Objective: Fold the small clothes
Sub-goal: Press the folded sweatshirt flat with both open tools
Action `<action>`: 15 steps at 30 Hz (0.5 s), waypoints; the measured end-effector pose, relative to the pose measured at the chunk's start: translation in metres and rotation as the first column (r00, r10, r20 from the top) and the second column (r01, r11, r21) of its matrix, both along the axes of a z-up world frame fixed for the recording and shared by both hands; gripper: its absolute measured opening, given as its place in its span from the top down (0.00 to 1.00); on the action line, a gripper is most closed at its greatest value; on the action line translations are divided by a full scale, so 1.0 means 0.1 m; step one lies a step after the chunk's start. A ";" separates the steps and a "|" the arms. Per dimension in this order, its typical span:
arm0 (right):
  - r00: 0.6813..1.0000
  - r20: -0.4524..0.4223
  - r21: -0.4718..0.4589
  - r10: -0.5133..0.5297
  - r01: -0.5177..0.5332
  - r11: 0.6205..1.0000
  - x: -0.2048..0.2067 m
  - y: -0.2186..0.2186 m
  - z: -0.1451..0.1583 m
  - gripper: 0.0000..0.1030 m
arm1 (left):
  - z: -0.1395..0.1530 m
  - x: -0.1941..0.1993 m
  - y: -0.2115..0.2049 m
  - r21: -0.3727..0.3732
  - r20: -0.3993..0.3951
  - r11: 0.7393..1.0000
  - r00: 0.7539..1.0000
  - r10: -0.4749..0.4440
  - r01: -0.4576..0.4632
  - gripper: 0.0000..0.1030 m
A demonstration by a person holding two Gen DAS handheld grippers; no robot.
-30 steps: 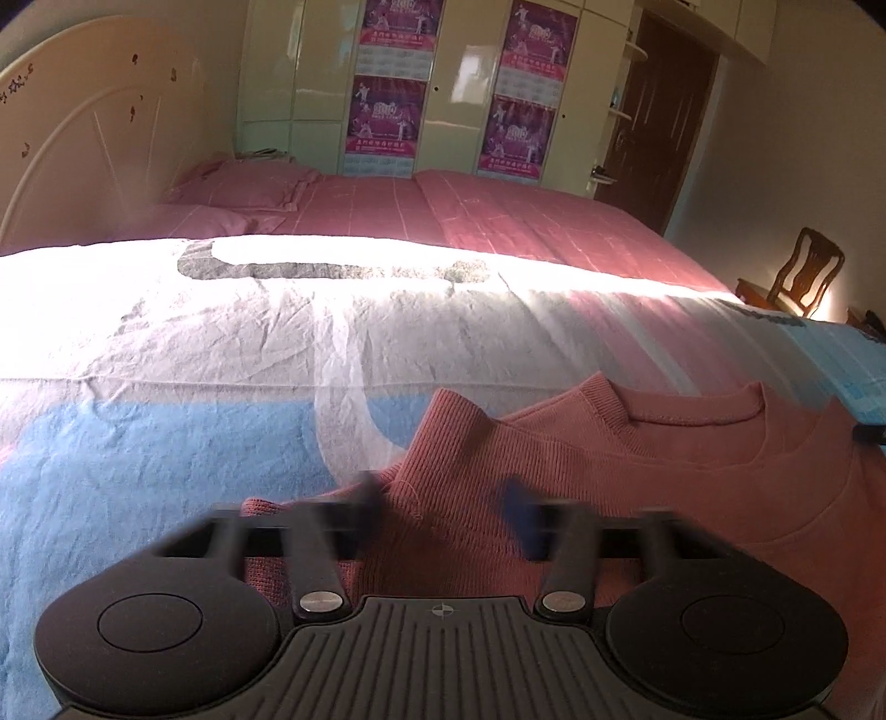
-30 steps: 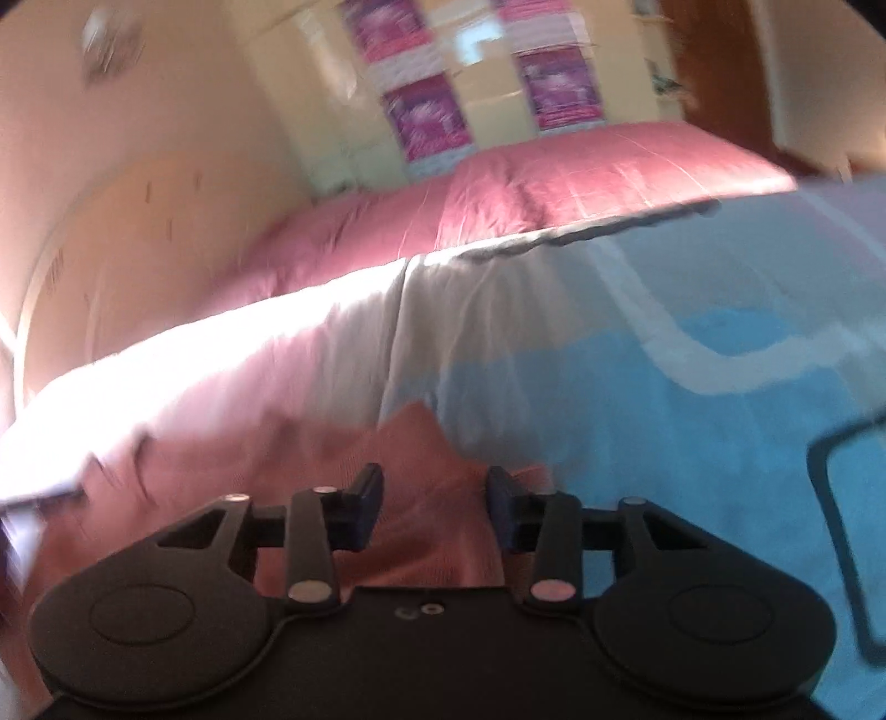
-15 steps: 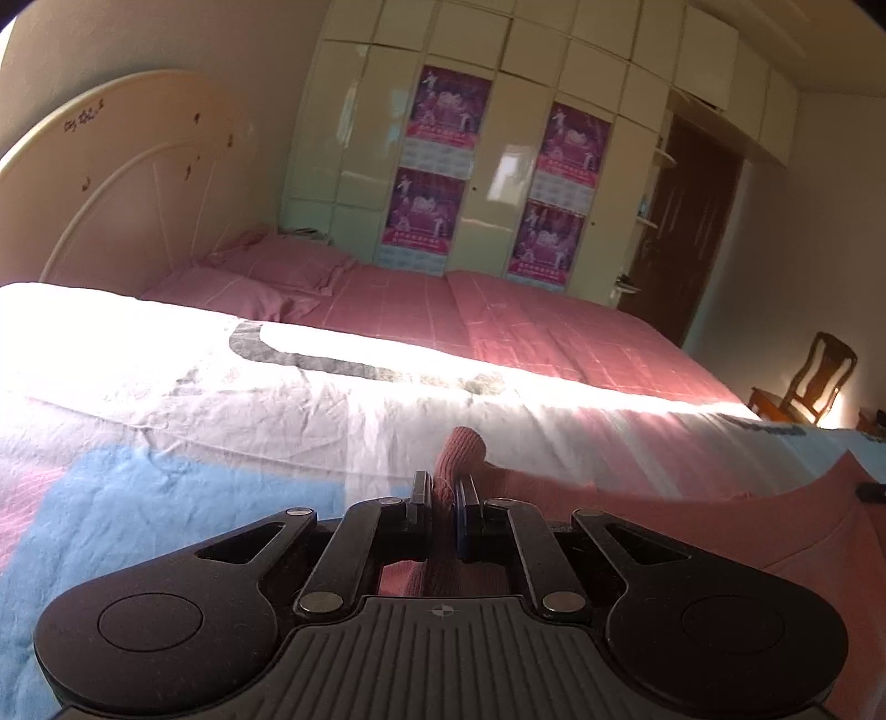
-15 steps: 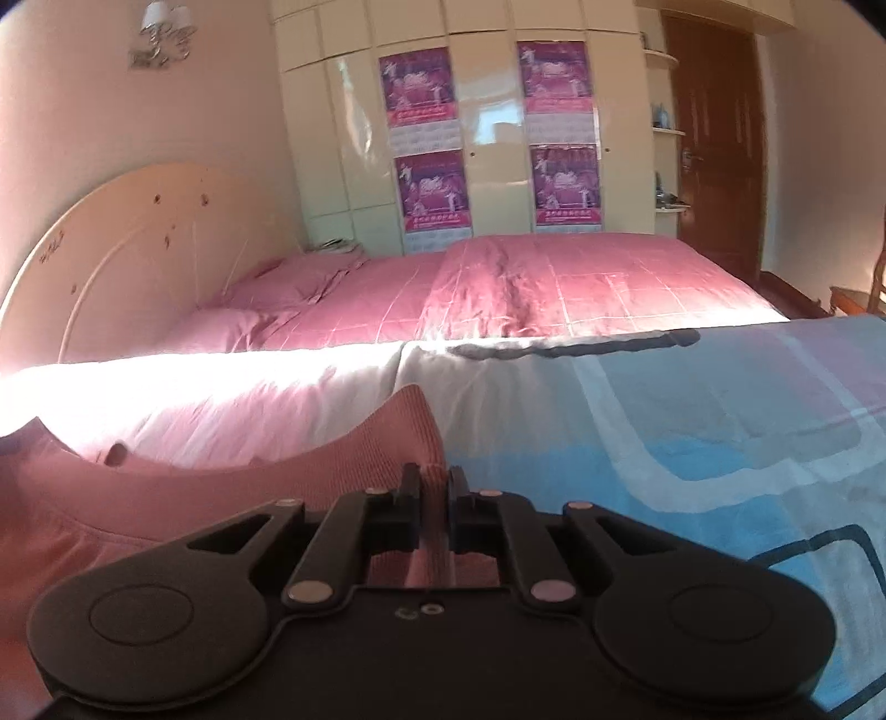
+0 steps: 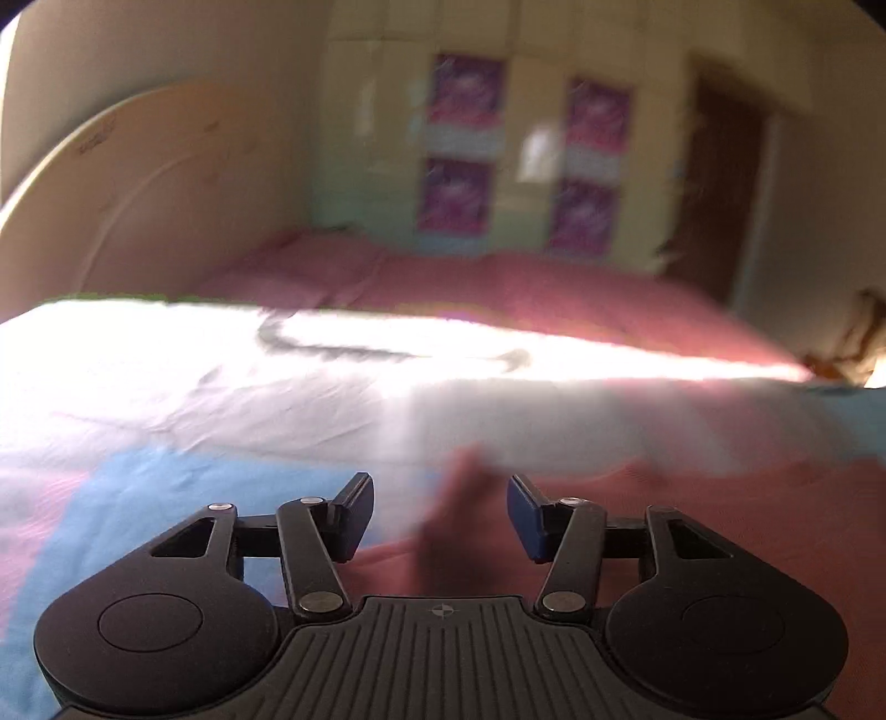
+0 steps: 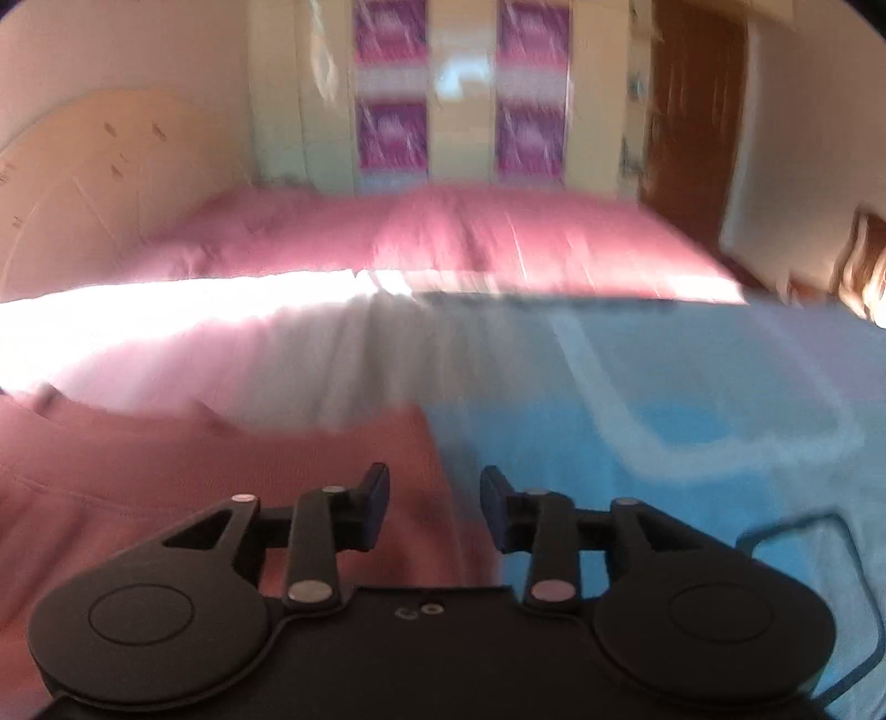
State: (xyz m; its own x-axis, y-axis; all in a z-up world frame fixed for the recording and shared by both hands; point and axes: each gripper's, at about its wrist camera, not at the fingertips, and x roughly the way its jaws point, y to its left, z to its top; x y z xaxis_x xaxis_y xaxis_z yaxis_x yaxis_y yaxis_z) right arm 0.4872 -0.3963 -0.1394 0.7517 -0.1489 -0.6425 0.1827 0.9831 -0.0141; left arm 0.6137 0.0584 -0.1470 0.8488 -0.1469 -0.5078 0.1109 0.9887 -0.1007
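Left wrist view, blurred: my left gripper (image 5: 437, 512) has just been opening, jaws spread, and the pink sweater (image 5: 692, 515) that was pinched half a second ago now lies loose between them on the quilt (image 5: 166, 482). Right gripper (image 6: 434, 507) likewise has just been opening, jaws apart over the sweater's edge, nothing pressed. Reads as a fold released; next grip comes elsewhere on the sweater.

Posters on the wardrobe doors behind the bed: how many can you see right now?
4, in a two-by-two block on the wardrobe: upper left, lower left, upper right, lower right. The view is blurred, and the top edge crops the upper pair.
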 end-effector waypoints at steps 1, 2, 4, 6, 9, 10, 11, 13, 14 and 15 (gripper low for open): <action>0.998 -0.003 0.048 0.069 -0.069 0.997 0.00 0.13 0.03 0.80 | 0.03 -0.06 -0.17 -0.021 -0.009 0.997 0.997 -0.073 0.073 0.49; 0.991 -0.021 0.061 0.130 -0.129 0.990 0.03 0.27 0.02 0.82 | 0.03 -0.10 -0.34 -0.025 -0.017 0.990 0.990 -0.141 0.141 0.49; 0.958 -0.047 0.055 0.281 -0.279 0.959 0.10 0.70 -0.06 0.83 | 0.01 -0.17 -0.75 -0.017 -0.035 0.960 0.959 -0.280 0.280 0.49; 0.913 -0.070 0.058 0.403 -0.400 0.915 0.15 1.06 -0.14 0.73 | -0.04 -0.22 -1.05 0.023 -0.055 0.933 0.933 -0.356 0.358 0.49; 0.895 -0.083 0.037 0.438 -0.436 0.899 0.17 1.20 -0.22 0.73 | -0.15 -0.13 -1.01 0.075 -0.106 0.946 0.946 -0.306 0.315 0.49; 0.908 -0.095 0.022 0.408 -0.407 0.913 0.19 1.12 -0.24 0.85 | -0.19 -0.07 -0.83 0.080 -0.117 0.960 0.959 -0.257 0.267 0.49; 0.940 -0.115 -0.021 0.321 -0.325 0.945 0.20 0.94 -0.27 0.87 | -0.21 -0.04 -0.65 0.078 -0.124 0.969 0.966 -0.226 0.236 0.49; 0.981 -0.106 -0.021 0.164 -0.167 0.986 0.17 0.54 -0.27 0.88 | -0.22 -0.03 -0.32 0.048 -0.134 0.979 0.972 -0.191 0.199 0.49; 0.988 -0.107 -0.016 0.110 -0.113 0.994 0.14 0.35 -0.27 0.88 | -0.20 -0.03 -0.26 0.068 -0.135 0.979 0.974 -0.183 0.193 0.49; 0.987 -0.107 0.007 0.119 -0.119 0.993 0.10 0.27 -0.27 0.86 | -0.17 -0.05 -0.23 0.075 -0.132 0.981 0.977 -0.170 0.181 0.49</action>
State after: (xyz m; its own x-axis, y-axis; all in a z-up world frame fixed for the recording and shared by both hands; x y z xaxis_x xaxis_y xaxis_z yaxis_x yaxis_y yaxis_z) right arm 0.4971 -0.3694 -0.1662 0.6910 -0.0624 -0.7202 0.0621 0.9977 -0.0268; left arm 0.6087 0.0354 -0.1640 0.7433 -0.2394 -0.6247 0.2756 0.9604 -0.0400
